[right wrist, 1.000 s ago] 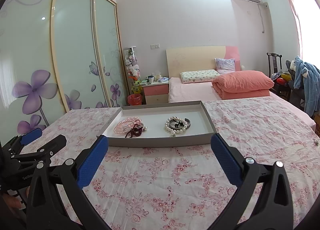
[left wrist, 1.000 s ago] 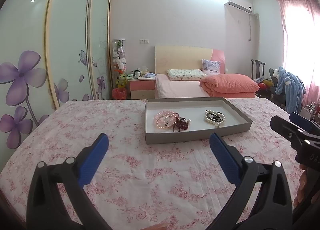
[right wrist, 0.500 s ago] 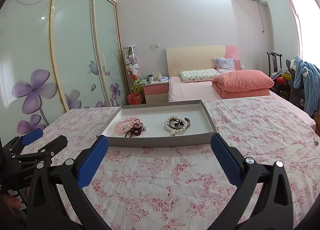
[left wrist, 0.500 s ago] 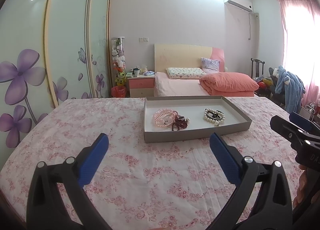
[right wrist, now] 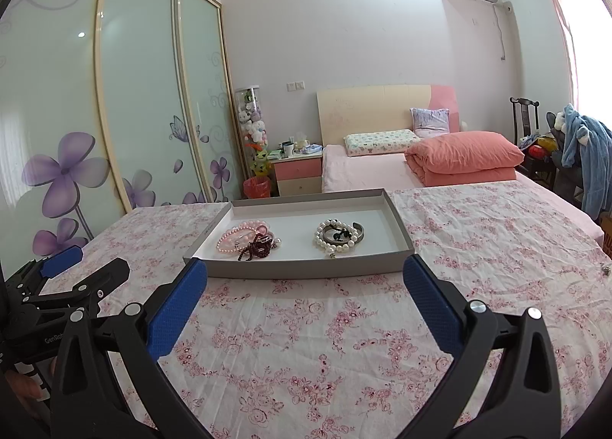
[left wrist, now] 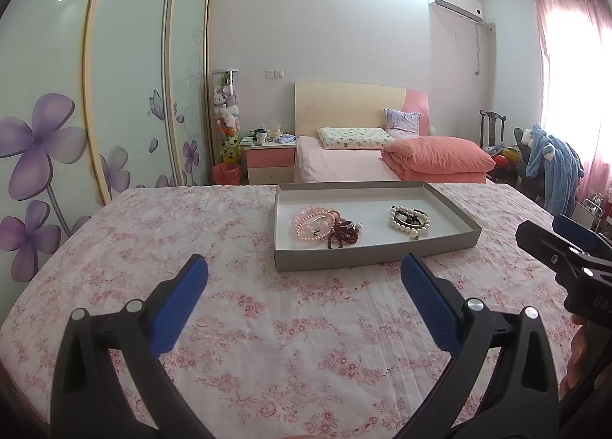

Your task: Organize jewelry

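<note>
A shallow grey tray (left wrist: 375, 257) (right wrist: 306, 269) sits on the floral bedspread. In it lie pink bead bracelets (left wrist: 310, 223) (right wrist: 237, 236), a dark red bead piece (left wrist: 342, 234) (right wrist: 256, 247), and a white pearl bracelet with a metal bangle (left wrist: 409, 220) (right wrist: 340, 234). My left gripper (left wrist: 304, 301) is open and empty, short of the tray's near wall. My right gripper (right wrist: 305, 297) is open and empty, just before the tray. Each gripper shows at the edge of the other's view: the right one in the left wrist view (left wrist: 566, 244), the left one in the right wrist view (right wrist: 72, 274).
The floral bedspread (left wrist: 267, 324) (right wrist: 325, 343) spreads wide around the tray. A small metal item (right wrist: 605, 269) lies on the cover at far right. Beyond are a second bed with an orange quilt (left wrist: 440, 160), a nightstand (left wrist: 269, 163) and a wardrobe (left wrist: 76, 95).
Both cameras have drifted slightly: the tray sits a little higher and the room a little lower in view. Both grippers stay open. The jewelry has not moved.
</note>
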`<action>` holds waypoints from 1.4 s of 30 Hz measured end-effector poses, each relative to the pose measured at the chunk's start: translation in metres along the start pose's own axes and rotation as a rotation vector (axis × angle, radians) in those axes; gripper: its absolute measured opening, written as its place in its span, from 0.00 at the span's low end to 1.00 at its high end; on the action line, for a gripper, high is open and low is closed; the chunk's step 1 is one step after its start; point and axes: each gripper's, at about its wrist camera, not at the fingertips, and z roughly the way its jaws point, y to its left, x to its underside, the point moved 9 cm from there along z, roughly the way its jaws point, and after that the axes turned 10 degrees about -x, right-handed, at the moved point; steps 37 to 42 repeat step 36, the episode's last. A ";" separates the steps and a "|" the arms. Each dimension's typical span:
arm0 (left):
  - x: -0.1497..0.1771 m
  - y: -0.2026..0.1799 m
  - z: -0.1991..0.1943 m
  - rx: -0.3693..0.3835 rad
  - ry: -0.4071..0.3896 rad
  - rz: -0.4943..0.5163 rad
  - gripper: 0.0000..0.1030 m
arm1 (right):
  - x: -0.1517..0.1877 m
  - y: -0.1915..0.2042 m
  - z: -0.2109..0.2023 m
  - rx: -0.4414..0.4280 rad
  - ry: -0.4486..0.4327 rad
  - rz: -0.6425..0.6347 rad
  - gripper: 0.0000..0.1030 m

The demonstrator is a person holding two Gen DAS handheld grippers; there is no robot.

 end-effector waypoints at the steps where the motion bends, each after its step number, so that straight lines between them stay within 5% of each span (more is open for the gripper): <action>1: 0.000 0.000 0.000 0.000 0.000 -0.001 0.96 | -0.001 0.000 0.001 0.000 0.000 0.001 0.98; 42: 0.004 0.000 0.002 -0.002 0.011 -0.001 0.96 | 0.005 -0.001 0.001 0.001 0.004 0.006 0.98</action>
